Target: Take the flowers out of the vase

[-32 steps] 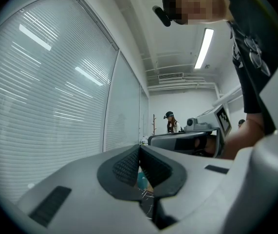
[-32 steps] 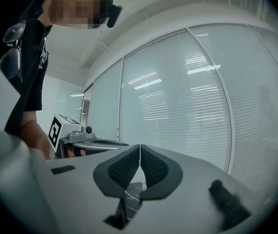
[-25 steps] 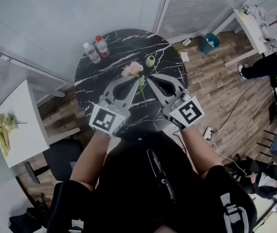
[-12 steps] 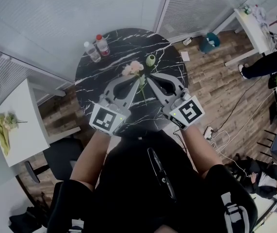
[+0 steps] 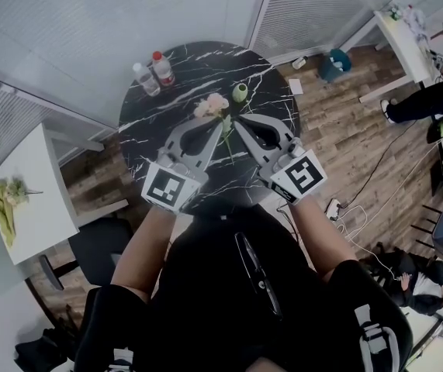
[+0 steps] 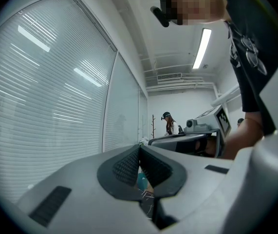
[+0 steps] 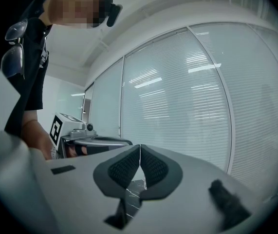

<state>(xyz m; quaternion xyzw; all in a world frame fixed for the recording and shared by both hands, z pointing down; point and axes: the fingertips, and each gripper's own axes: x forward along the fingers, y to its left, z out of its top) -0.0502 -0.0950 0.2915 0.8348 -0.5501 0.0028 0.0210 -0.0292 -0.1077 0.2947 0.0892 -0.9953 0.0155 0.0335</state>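
So, biggest thing first: the round black marble-look table (image 5: pixel 147 126) fills the middle of my head view, and everything that matters sits on its far half.

The grey left gripper (image 5: pixel 219 127) and the grey right gripper (image 5: pixel 237 123) both hover level over the near half, angled inward so their tips nearly meet. I think they're parked like that to frame the target rather than grab it. In the left gripper view the dark ribbed pads (image 6: pixel 126 167) are pressed together with nothing between them. It's the same in the right gripper view, where the pads (image 7: pixel 124 169) are closed on air. Neither one is holding anything.

The two clear plastic bottles (image 5: pixel 160 71) stand at the far left edge, well away from the action.

The pink flower bunch (image 5: pixel 212 105) sits just beyond the gripper tips, and its green stem runs back toward me through the gap between the two grippers. The small pale green vase (image 5: pixel 240 94) stands just to the right of the blossoms. From this steep angle I can't tell whether the stem is in the vase or the flowers are lying on the table beside it. If they're in, one gripper's jaws need to open before anything gets pinched.
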